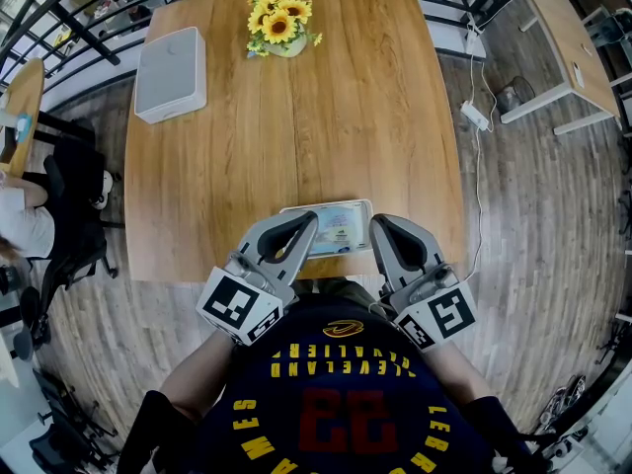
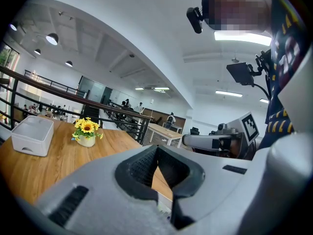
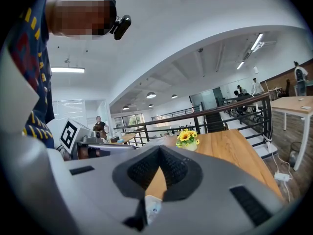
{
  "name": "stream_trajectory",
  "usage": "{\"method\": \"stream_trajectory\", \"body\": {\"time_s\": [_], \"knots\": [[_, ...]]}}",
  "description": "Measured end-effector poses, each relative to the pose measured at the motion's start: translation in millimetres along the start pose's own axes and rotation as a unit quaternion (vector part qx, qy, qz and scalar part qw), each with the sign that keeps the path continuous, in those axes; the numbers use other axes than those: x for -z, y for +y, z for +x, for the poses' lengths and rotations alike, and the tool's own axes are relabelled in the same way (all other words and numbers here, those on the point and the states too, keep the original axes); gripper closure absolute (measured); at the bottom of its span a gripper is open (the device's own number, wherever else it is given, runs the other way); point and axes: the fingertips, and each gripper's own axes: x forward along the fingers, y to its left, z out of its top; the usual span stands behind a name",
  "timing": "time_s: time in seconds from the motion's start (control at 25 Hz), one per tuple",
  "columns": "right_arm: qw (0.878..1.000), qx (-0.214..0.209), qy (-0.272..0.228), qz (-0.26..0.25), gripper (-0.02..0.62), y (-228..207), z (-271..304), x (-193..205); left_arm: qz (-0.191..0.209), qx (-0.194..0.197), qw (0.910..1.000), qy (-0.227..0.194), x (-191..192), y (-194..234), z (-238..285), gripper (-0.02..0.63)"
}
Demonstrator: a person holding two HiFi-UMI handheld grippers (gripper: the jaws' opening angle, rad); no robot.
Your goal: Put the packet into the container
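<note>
A pale, flat packet (image 1: 334,227) lies on the wooden table (image 1: 296,136) close to its front edge. My left gripper (image 1: 310,219) hovers by the packet's left end, jaws closed tip to tip with nothing between them. My right gripper (image 1: 376,224) sits at the packet's right end, also shut and empty. Whether either gripper touches the packet I cannot tell. The white rectangular container (image 1: 171,73) stands at the far left corner of the table, well away from both grippers. The left gripper view shows the container (image 2: 32,135) far off to the left.
A vase of sunflowers (image 1: 278,26) stands at the table's far edge, right of the container. A black railing runs behind the table. A second desk (image 1: 568,42) and cables on the floor are to the right. Chairs stand at the left.
</note>
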Motion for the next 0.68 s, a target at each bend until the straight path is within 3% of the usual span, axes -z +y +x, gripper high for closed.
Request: {"method": "stream_trajectory", "body": {"time_s": [0.68], "knots": [[1.000,0.006,0.002,0.014,0.583,-1.2,-1.7,5.5,0.000,-0.001,1.0000,0.002,3.2,-0.4,-0.9,0.598]]}}
